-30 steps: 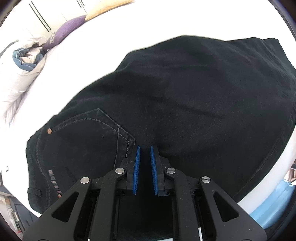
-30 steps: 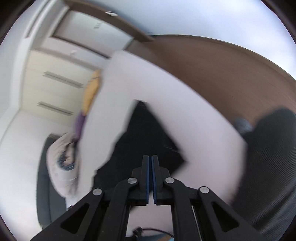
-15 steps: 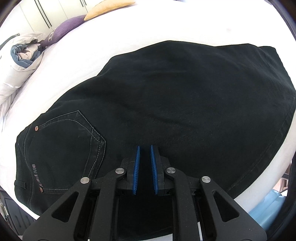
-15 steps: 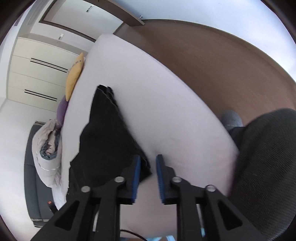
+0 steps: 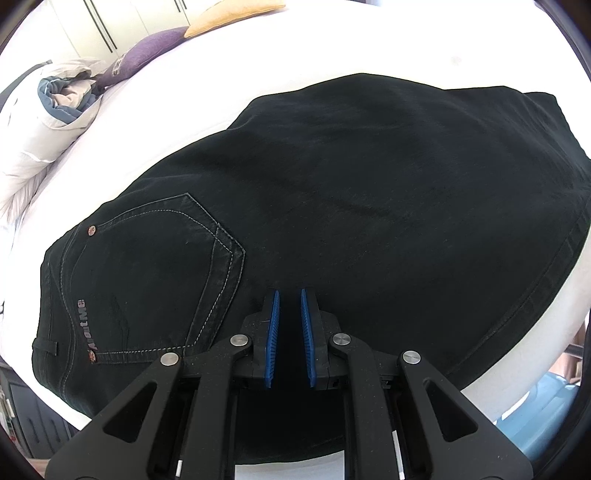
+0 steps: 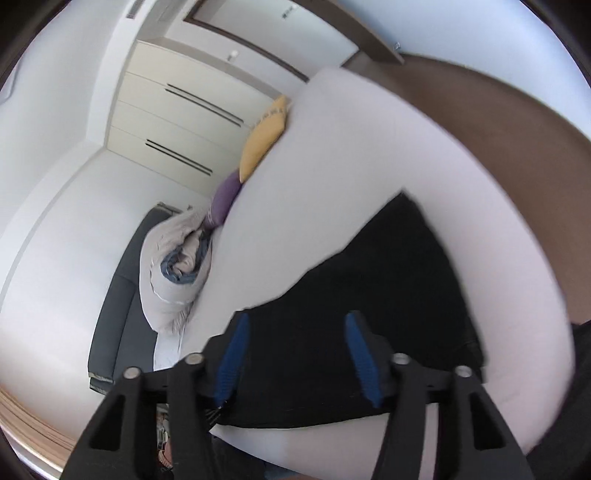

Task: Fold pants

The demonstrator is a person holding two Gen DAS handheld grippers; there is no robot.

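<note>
hovering over black pants (image 5: 369, 203) on bed (image 5: 332, 48), right tool (image 6: 295, 321) just opening

The pants (image 5: 369, 221) are matt black denim with pale stitching and a coppery metal rivet (image 5: 91, 230). They lie on a smooth white cloth bed (image 5: 332, 44). The left gripper (image 5: 288, 295) is matt black plastic with ribbed blue pads (image 5: 272, 339) and shiny metal pins.

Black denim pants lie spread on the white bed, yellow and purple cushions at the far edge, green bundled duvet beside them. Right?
One thing is off: the bundled duvet is pale grey-white with a blue lining, not green. The left wrist view shows it. The rest holds: black denim pants spread on the white bed, yellow cushion and purple cushion at the far edge.
</note>
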